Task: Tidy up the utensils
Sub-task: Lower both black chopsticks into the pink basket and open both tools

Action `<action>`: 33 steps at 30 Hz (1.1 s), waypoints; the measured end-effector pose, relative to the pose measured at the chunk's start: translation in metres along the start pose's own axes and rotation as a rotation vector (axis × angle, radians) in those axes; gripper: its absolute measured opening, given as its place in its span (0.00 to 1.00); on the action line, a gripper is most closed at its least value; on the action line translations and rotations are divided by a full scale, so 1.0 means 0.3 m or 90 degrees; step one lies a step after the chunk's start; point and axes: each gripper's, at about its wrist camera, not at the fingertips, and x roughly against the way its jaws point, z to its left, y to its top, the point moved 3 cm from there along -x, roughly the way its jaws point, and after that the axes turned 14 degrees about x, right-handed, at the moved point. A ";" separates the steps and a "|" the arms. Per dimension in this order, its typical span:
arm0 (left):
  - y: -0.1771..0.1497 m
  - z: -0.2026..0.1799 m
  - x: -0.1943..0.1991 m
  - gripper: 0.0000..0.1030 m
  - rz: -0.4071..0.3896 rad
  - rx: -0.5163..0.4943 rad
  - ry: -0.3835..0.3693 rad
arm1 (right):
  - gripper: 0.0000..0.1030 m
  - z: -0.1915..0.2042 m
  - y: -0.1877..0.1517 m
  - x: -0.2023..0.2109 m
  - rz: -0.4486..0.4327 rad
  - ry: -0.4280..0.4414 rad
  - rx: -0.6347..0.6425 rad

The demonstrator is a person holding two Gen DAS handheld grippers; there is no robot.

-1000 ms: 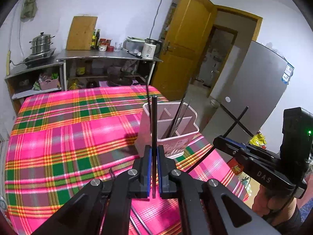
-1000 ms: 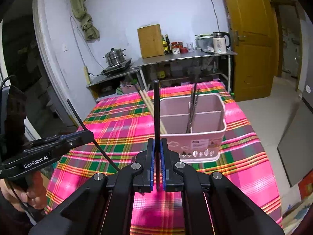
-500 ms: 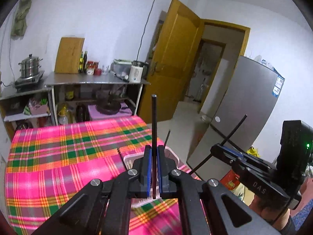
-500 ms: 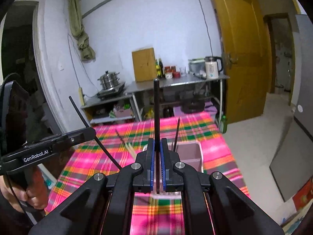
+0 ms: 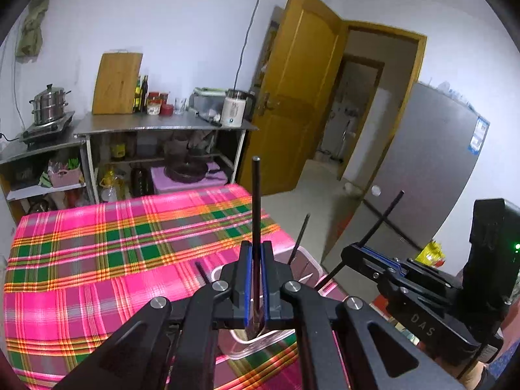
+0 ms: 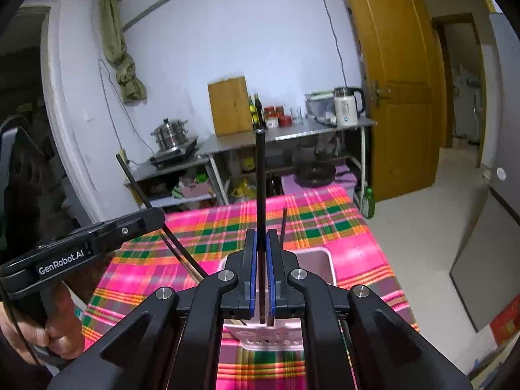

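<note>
Home kitchen, lived-in. Steel work table (image 5: 162, 127) set against far white wall; wooden cutting board (image 5: 116, 83) leaned upright on it, oil bottles (image 5: 141, 94) and red-lidded jars (image 5: 155, 102) just beside, white electric kettle (image 5: 234, 108) at right end. Stacked steamer pot (image 5: 49, 104) seen on cooktop at far left. Dark pan (image 5: 186, 169) kept on lower shelf. Grey refrigerator (image 5: 432, 162) at right, yellow wooden door (image 5: 299, 97) open. Near table covered in pink plaid cloth (image 5: 107, 253).
</note>
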 end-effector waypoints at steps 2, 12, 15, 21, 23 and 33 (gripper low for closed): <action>-0.027 0.013 -0.034 0.05 0.013 -0.003 0.009 | 0.05 0.006 -0.029 -0.041 0.018 0.005 -0.001; -0.121 0.062 -0.128 0.05 0.045 -0.020 0.049 | 0.05 0.001 -0.130 -0.155 0.076 0.006 -0.003; -0.139 0.061 -0.143 0.05 0.050 -0.030 0.056 | 0.05 -0.005 -0.146 -0.174 0.086 0.009 -0.008; -0.152 0.055 -0.107 0.05 0.036 -0.040 0.062 | 0.06 -0.015 -0.154 -0.160 0.092 0.016 -0.012; -0.151 0.047 -0.082 0.06 0.027 -0.042 0.064 | 0.06 -0.015 -0.153 -0.143 0.088 0.014 -0.014; -0.151 0.028 0.053 0.06 -0.014 -0.043 0.068 | 0.14 0.009 -0.143 -0.045 0.063 0.002 -0.005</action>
